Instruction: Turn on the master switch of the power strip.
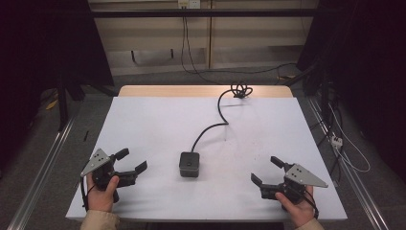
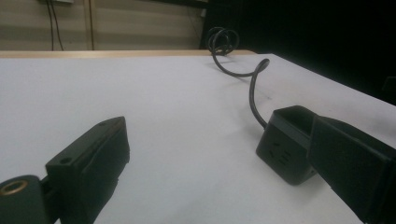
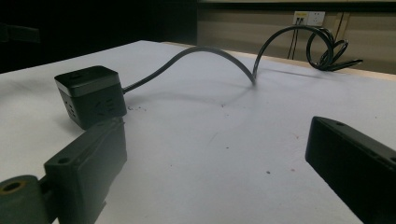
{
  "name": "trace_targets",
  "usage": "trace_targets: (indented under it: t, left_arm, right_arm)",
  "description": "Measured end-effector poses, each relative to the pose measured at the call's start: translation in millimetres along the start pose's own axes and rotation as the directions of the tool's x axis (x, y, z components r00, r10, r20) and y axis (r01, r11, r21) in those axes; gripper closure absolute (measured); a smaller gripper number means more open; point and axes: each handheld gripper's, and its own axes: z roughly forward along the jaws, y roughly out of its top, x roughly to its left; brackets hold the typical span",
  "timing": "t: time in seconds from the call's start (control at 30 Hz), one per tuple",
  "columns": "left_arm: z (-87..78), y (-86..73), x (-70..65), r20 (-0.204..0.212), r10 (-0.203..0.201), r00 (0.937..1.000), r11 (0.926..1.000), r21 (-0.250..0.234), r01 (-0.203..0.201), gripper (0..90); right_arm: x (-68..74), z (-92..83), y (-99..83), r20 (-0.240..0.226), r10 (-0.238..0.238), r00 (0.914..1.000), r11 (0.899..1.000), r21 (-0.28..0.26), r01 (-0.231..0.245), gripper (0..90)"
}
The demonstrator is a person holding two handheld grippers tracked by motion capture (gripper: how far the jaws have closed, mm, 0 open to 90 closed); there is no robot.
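A black cube-shaped power socket (image 1: 189,164) sits near the middle of the white table top (image 1: 158,124); its black cable (image 1: 210,128) snakes back to a coil at the far edge. My left gripper (image 1: 131,161) rests at the front left, held by a hand, jaws open and empty, pointing toward the cube. My right gripper (image 1: 266,171) rests at the front right, also open and empty. In the left gripper view the cube (image 2: 285,149) lies ahead at right, partly behind the right jaw. In the right gripper view the cube (image 3: 91,95) lies ahead at left.
The cable coil (image 1: 241,90) lies at the table's far edge on a wooden strip. Loose cables (image 1: 349,153) and a plug strip lie on the floor at right. Metal rails run along both sides of the table.
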Motion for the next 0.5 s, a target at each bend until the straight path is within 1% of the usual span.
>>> trace_targets:
  t: [0.07,0.13,0.3,0.4,0.47,0.5]
  left_arm:
    - [2.8,0.8,-2.0,0.01,0.01,0.9999,0.9999,0.004,-0.01,5.1]
    - [4.2,0.8,-3.0,0.01,0.005,0.9999,1.0,0.002,-0.005,5.1]
    - [10.2,1.8,-5.5,0.03,0.014,0.9995,0.9998,0.012,-0.014,4.5]
    - [13.0,3.1,-7.3,0.039,0.018,0.9991,0.9998,0.003,-0.018,4.2]
    - [14.9,4.0,-8.2,0.059,0.022,0.998,0.9998,-0.003,-0.022,3.1]
    - [15.9,4.4,-8.7,0.061,0.026,0.9978,0.9997,-0.001,-0.026,3.1]
  right_arm:
    - [0.1,0.1,0.0,-0.001,0.0,1.0,1.0,0.0,0.0,4.7]
    - [0.2,0.1,0.0,-0.001,0.0,1.0,1.0,0.002,0.0,4.7]
    - [0.4,-0.1,0.4,-0.004,0.0,1.0,1.0,-0.001,0.0,4.9]
    - [0.4,-0.1,0.7,-0.004,0.0,1.0,1.0,-0.002,0.0,4.9]
    - [0.5,-0.1,0.8,-0.003,-0.001,1.0,1.0,-0.003,0.001,4.9]
    - [0.5,-0.1,0.8,-0.003,-0.001,1.0,1.0,-0.003,0.001,4.9]
